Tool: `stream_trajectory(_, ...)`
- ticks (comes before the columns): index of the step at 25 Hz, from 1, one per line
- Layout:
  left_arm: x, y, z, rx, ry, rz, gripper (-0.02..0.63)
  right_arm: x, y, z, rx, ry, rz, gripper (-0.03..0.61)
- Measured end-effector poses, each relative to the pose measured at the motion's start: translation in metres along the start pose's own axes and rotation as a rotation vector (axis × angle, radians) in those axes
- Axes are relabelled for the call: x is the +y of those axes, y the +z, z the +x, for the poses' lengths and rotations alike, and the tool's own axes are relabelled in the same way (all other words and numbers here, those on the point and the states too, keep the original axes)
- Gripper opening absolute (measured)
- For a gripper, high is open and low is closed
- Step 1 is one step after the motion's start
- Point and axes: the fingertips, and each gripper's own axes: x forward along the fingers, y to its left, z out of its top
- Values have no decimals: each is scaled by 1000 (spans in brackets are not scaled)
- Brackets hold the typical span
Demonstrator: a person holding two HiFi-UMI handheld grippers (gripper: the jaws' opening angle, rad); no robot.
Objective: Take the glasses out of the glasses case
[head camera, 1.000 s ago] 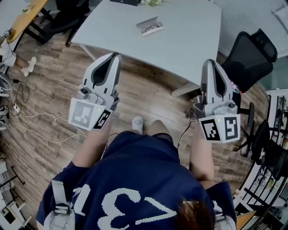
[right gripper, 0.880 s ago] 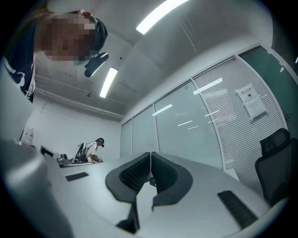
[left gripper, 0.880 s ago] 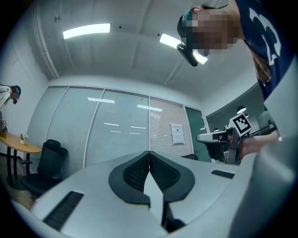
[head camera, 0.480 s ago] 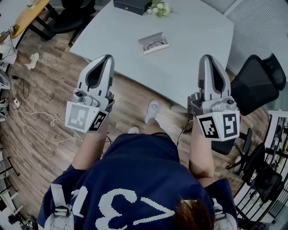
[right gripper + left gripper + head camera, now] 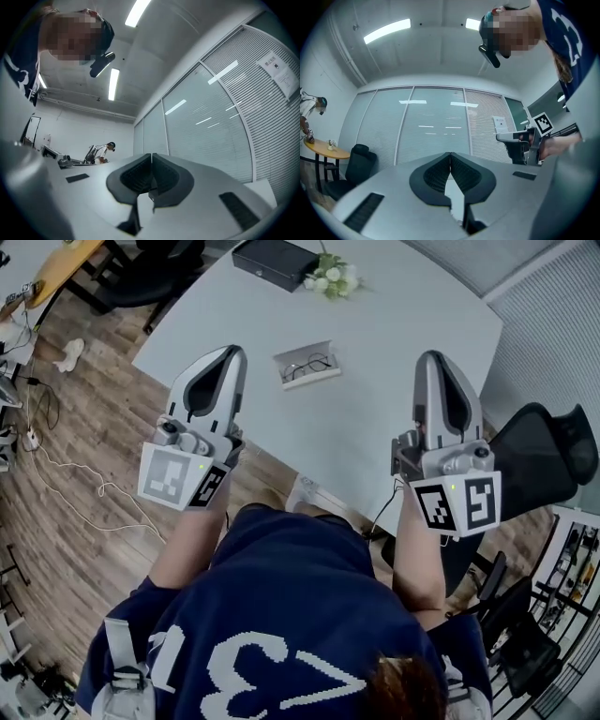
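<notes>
An open grey glasses case [image 5: 307, 364] lies on the white table [image 5: 394, 362], with dark-framed glasses [image 5: 305, 365] lying inside it. My left gripper [image 5: 231, 354] hovers just left of the case, near the table's front edge, its jaws shut and empty. My right gripper [image 5: 434, 362] hangs over the table to the right of the case, also shut on nothing. Both gripper views point up at the ceiling and glass walls; the left gripper [image 5: 450, 154] and right gripper [image 5: 151, 155] show jaws pressed together. The case does not show there.
A black box [image 5: 275, 261] and a small white flower bunch [image 5: 330, 276] sit at the table's far side. A black office chair [image 5: 553, 460] stands at right. Cables [image 5: 66, 479] trail over the wooden floor at left. Another person [image 5: 100, 153] stands far off.
The person has stepped closer to the table; both grippers now hang over its front part, and the case lies between them instead of far ahead. Both jaws stayed shut.
</notes>
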Motion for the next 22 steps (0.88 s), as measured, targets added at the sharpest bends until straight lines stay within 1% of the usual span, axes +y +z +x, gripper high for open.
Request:
stream_trajectory(7,8,-21,46,32,-35,-32,15,-21,-31,26,77,9,22,29)
stream_trajectory(10,13,-31,66,40,-67,-48,14,-23,-53,39,142,32,17,29)
stream_trajectory(13,20,-42,87,53,-108,-60,14,-20,-77,55,219,74,0,29)
stream_trajectory(16,29,-54,103,69,-135,-65,15,-16,-113,72,323,139,-35,29)
stream_trajectory(19,40,-69,114,93,-147,-76,14,-8,-160,87,444,217,-74,35)
stream_trajectory(20,44,-75,117,102,-148,-79,14,-6,-178,91,490,238,-90,52)
stream_trajectory(21,48,-81,120,110,-148,-82,15,-4,-196,95,541,257,-107,90)
stream_trajectory(22,53,-86,122,119,-147,-87,15,-2,-214,98,592,278,-124,100)
